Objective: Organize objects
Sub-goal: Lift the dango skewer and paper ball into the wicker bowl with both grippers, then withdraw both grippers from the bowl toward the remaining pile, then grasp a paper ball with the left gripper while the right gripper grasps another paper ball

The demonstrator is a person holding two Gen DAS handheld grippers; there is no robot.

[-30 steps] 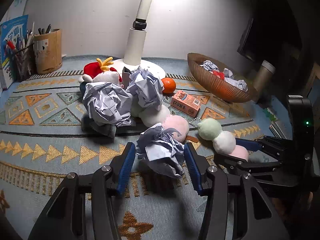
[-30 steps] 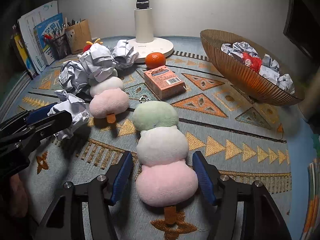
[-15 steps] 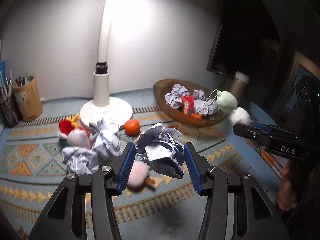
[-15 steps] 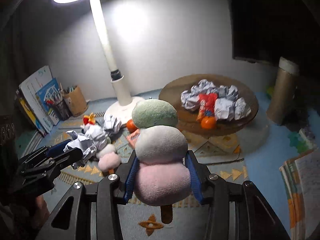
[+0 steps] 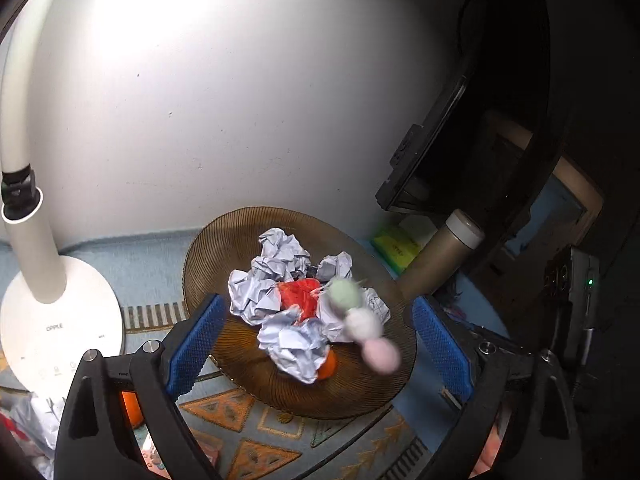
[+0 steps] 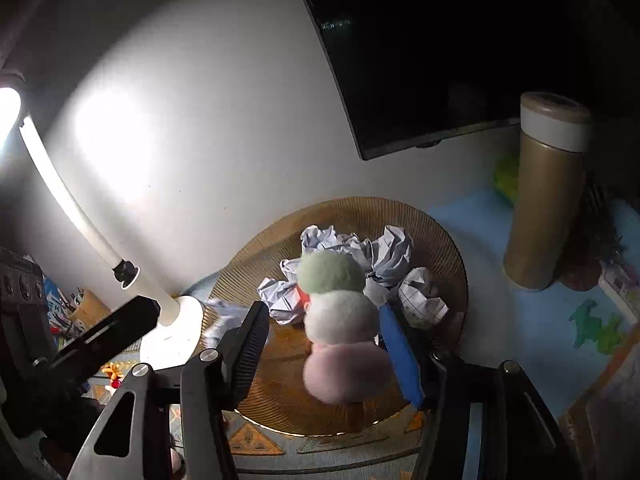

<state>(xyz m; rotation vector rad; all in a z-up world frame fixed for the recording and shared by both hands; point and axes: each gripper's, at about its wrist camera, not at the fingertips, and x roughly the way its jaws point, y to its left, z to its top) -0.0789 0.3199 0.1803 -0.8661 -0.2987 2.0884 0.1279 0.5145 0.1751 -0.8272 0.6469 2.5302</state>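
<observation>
Through my left wrist camera, my left gripper [image 5: 316,344] stands spread wide with nothing between its blue pads [image 5: 194,344], hanging above the brown ribbed basket [image 5: 208,264]. In the basket lie several crumpled paper balls [image 5: 264,292], a red item [image 5: 300,298] among them, and an orange [image 5: 328,366] peeking out at the near side under one wad. The three-ball plush skewer [image 5: 362,322], green, white and pink, appears blurred over the right part of the basket; I cannot tell from here whether it touches the pile. The white lamp base [image 5: 60,320] sits to the left on the patterned cloth [image 5: 248,432], and a gold flask [image 5: 440,260] stands beyond the basket on the right. Through my right wrist camera, my right gripper [image 6: 322,340] is parted wide, and the plush skewer [image 6: 340,320] sits between the fingers, blurred, its side against the blue right pad [image 6: 400,356] while the left finger stands clear of it. Below it is the basket [image 6: 440,248] with the paper balls [image 6: 392,256]. The gold flask [image 6: 544,200] stands upright to the right, and my left gripper's dark finger [image 6: 108,328] shows at the left, near the lamp base [image 6: 176,340].
</observation>
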